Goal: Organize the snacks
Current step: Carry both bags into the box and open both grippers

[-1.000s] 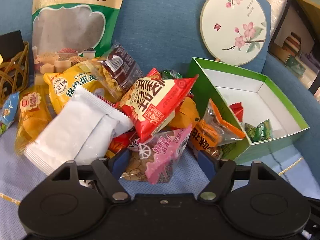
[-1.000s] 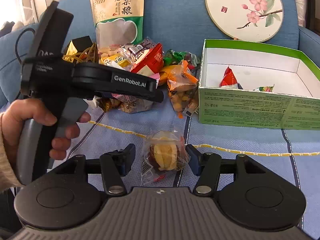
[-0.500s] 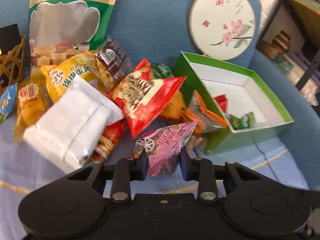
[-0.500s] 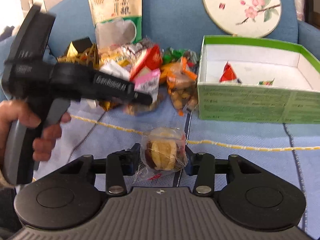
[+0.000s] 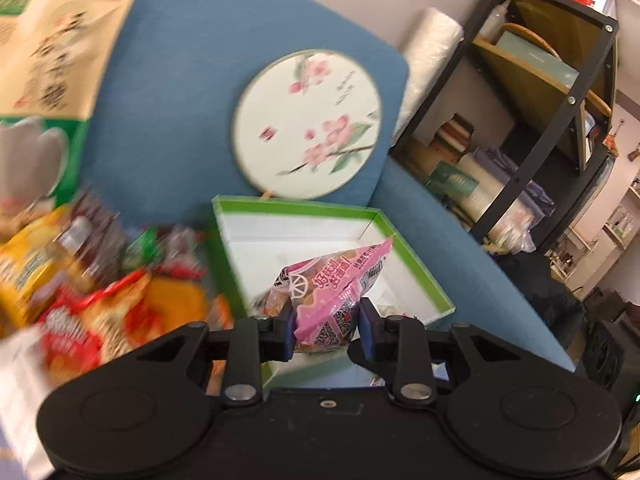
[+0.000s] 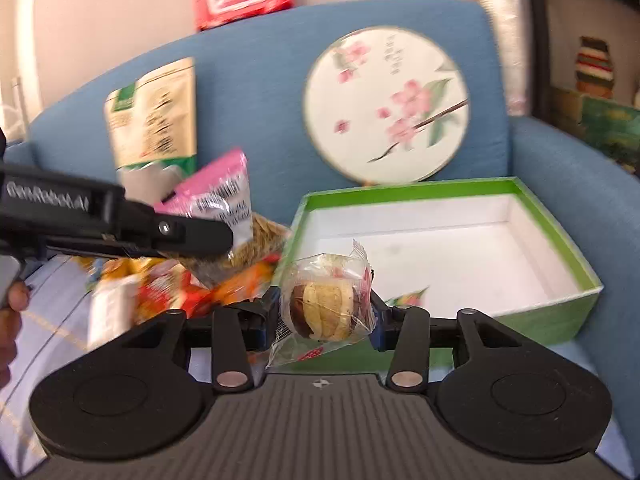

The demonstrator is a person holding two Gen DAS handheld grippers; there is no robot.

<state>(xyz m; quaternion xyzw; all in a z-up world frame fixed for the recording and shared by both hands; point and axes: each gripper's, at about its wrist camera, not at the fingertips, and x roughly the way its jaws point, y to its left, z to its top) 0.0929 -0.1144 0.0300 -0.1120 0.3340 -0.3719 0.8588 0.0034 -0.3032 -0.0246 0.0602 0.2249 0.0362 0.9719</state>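
Note:
My left gripper (image 5: 326,328) is shut on a pink snack packet (image 5: 332,292), which hangs in the air in front of the green box (image 5: 416,276). The same pink snack packet (image 6: 224,196) shows in the right wrist view, pinched by the left gripper (image 6: 200,236) above the pile. My right gripper (image 6: 325,318) is shut on a clear-wrapped round pastry (image 6: 326,306), lifted just before the green box (image 6: 580,280), whose white inside faces up. The snack pile (image 5: 100,300) lies blurred to the left of the box.
A round flowered fan (image 5: 306,124) leans on the blue sofa back (image 5: 180,80) behind the box. A tall grain bag (image 5: 48,52) stands at the left. A black shelf (image 5: 560,100) stands at the right. A hand (image 6: 10,320) grips the left tool.
Both grippers shut on their snacks and lifted them off the seat. The pink packet and the pastry now hang near the green box; the views have tilted up and right.

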